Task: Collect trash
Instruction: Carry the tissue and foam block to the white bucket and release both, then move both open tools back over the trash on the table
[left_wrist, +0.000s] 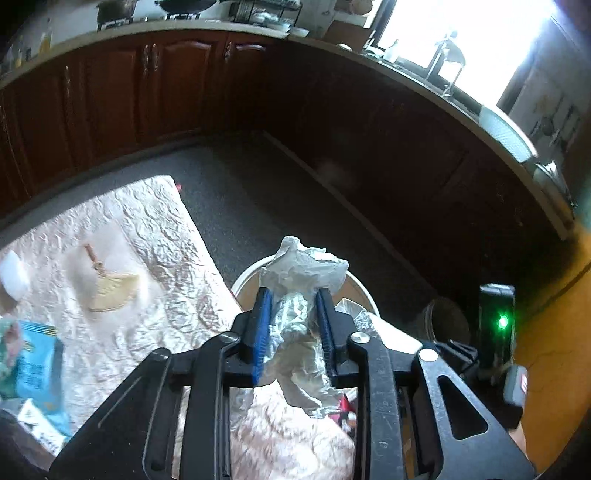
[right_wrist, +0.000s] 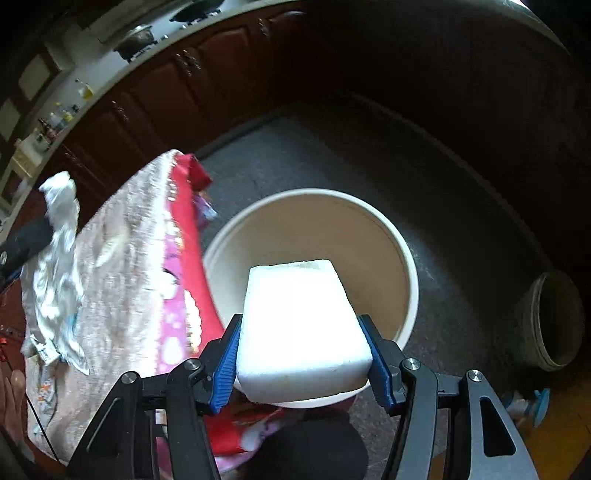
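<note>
White foam block (right_wrist: 303, 328) clamped in right hand-held gripper (right_wrist: 303, 354) above bucket (right_wrist: 408, 269) | left hand-held gripper (left_wrist: 293, 314) pinching crumpled tissue (left_wrist: 301, 280)

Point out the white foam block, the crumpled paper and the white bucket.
white foam block (right_wrist: 301, 328), right wrist view, its top face.
crumpled paper (left_wrist: 303, 269), left wrist view, its upper bunch.
white bucket (right_wrist: 408, 266), right wrist view, its right rim.

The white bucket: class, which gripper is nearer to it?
Right. The right gripper holds a foam block over the bucket; the left gripper, holding crumpled paper, is beside its rim.
</note>
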